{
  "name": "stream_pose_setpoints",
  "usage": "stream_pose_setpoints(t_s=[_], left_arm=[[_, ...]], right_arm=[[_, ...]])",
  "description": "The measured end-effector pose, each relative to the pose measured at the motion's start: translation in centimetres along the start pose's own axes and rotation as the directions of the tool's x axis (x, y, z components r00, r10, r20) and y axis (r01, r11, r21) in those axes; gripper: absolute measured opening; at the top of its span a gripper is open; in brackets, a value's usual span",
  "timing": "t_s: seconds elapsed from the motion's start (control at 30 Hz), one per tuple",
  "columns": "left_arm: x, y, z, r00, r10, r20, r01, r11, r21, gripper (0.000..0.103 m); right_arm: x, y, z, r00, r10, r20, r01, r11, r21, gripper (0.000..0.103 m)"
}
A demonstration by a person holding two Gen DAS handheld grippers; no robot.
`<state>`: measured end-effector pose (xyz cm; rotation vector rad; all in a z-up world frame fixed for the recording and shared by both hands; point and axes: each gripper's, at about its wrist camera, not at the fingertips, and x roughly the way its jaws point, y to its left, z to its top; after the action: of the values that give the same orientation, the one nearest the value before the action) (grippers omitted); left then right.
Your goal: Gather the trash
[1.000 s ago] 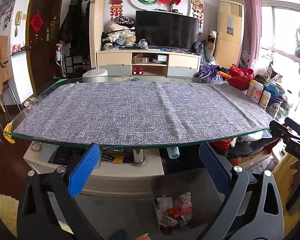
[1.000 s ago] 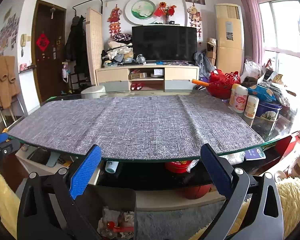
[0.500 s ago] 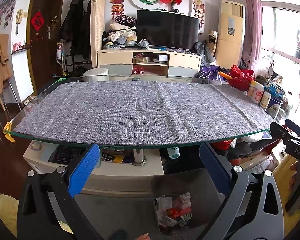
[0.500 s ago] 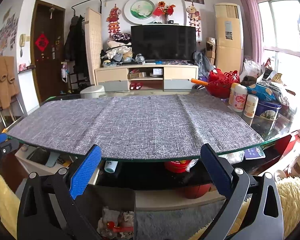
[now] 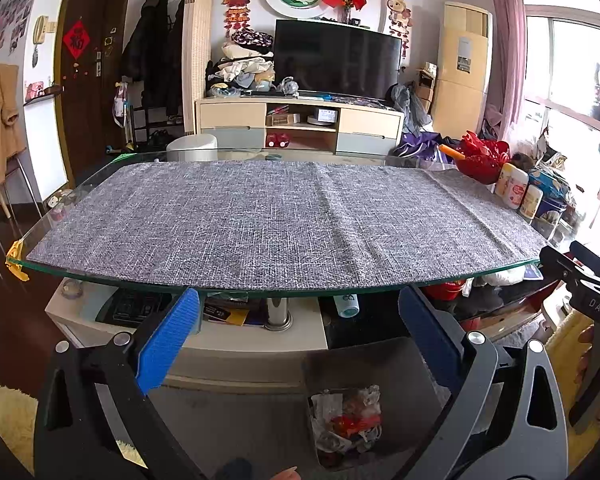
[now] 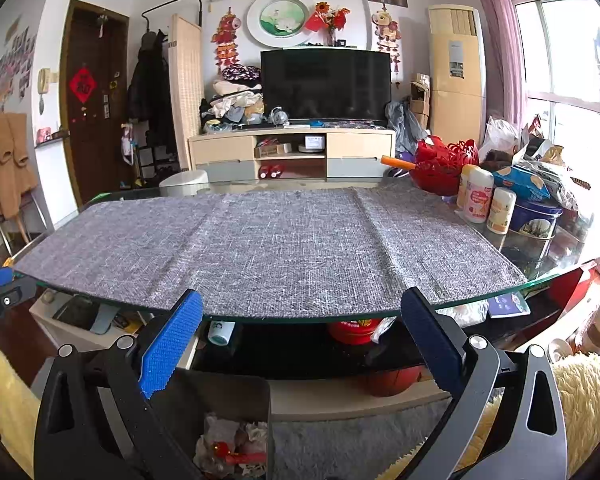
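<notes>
Left wrist view: "DAS" on right gripper (image 5: 580, 264); both grippers' jaws spread, empty.

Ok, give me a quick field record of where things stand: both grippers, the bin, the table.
left gripper: open, holding nothing, in front of the table's near edge
right gripper: open, holding nothing, level with the near edge
trash bin: on the floor below the table edge, crumpled trash inside
grey cloth: flat on the glass table, no loose trash visible on it
table's right end: red basket, bottles, blue tin
</notes>
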<state>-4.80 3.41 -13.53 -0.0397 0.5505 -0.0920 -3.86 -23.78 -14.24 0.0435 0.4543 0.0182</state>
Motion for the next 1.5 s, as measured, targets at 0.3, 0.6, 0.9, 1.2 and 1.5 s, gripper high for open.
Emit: stream_pose_setpoints(t_s=[0.3, 0.6, 0.9, 1.2, 1.5], left_arm=[[-0.01, -0.04, -0.02, 1.000, -0.001, 0.000, 0.001, 1.000, 0.000, 0.095], [-0.02, -0.03, -0.02, 1.000, 0.000, 0.000, 0.000, 1.000, 0.000, 0.095], [-0.09, -0.14, 0.01, 1.000, 0.003, 0.000, -0.003, 1.000, -0.004, 0.095], [-0.08, -0.08, -0.01, 1.000, 0.001, 0.000, -0.001, 1.000, -0.005, 0.095], [-0.12, -0.18, 0.00, 1.000, 0.008, -0.002, -0.008, 1.000, -0.011, 0.095]], right_arm=[[0.10, -0.15, 0.03, 1.000, -0.001, -0.003, 0.001, 1.000, 0.001, 0.100], [0.07, -0.19, -0.01, 1.000, -0.003, -0.004, 0.003, 1.000, 0.003, 0.100], [0.14, -0.28, -0.12, 1.000, -0.005, -0.007, 0.005, 1.000, 0.006, 0.100], [0.13, -0.29, -0.11, 1.000, -0.005, -0.007, 0.005, 1.000, 0.005, 0.100], [0.12, -0.25, -0.12, 1.000, -0.005, -0.007, 0.005, 1.000, 0.006, 0.100]])
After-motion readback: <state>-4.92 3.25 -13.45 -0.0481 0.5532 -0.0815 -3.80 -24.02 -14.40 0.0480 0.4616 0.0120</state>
